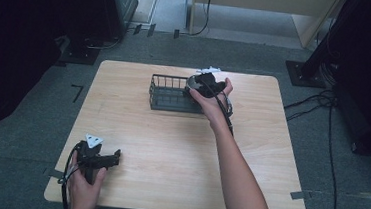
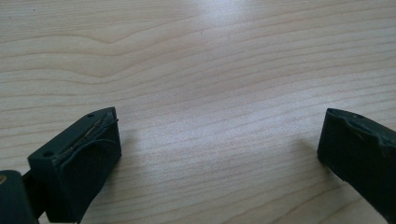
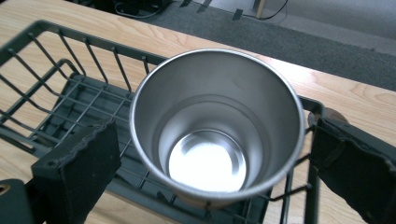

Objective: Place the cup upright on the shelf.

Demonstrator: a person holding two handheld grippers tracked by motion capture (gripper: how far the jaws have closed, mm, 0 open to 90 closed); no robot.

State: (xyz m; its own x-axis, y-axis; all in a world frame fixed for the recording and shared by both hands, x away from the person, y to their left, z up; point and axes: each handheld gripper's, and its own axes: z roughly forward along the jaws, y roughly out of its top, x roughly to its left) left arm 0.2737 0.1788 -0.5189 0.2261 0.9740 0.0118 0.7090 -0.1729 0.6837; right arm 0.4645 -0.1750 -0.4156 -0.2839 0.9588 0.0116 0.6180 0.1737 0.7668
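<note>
Overhead, my left tool [image 1: 117, 158] rests near the table's [image 1: 170, 143] seven o'clock corner, my right tool [image 1: 195, 83] over a wire basket [image 1: 166, 94] toward twelve. Left gripper view: jaws spread wide over bare wood. Right gripper view: jaws gape around a steel cup [image 3: 215, 126] standing upright in the basket's end, not touching it.
</note>
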